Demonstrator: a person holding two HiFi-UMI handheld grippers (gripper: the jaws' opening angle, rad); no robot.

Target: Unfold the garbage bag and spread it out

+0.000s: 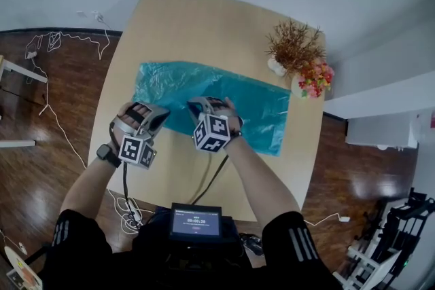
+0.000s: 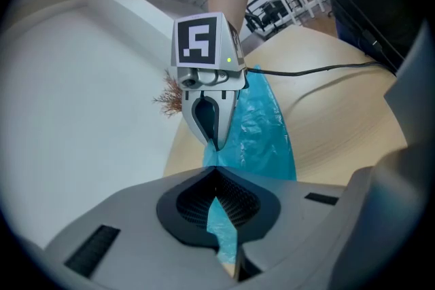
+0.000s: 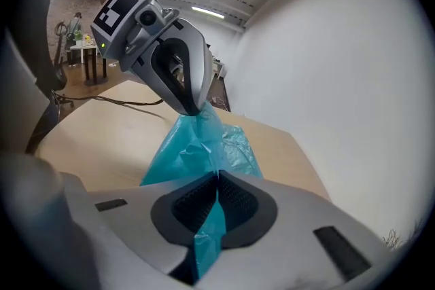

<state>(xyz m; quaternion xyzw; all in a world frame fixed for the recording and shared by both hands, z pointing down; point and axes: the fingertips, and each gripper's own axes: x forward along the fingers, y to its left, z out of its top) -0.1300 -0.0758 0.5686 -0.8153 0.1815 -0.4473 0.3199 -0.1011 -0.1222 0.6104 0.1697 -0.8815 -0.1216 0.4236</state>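
The garbage bag [image 1: 224,95] lies as a thin teal sheet across the middle of the table [image 1: 197,17] in the head view. It is mostly flat, with its near edge bunched up at centre left of the frame where I hold it. My left gripper [image 2: 219,208] has its jaws pressed together on a fold of the film, and my right gripper [image 3: 216,204] likewise pinches a strip of it, the two tips close beside each other. I judge the bag very light, limp and slippery, likely to cling to itself and to stretch or tear if yanked. The best hold is at the edge, one layer or corner in each gripper, drawn apart gently. The head view shows the whole sheet and the dried plant [image 1: 293,44] at the upper right of the table, near the bag's far corner, but not my pads. Each gripper view shows film caught between its own pads and the other gripper's tip biting the same raised bunch.
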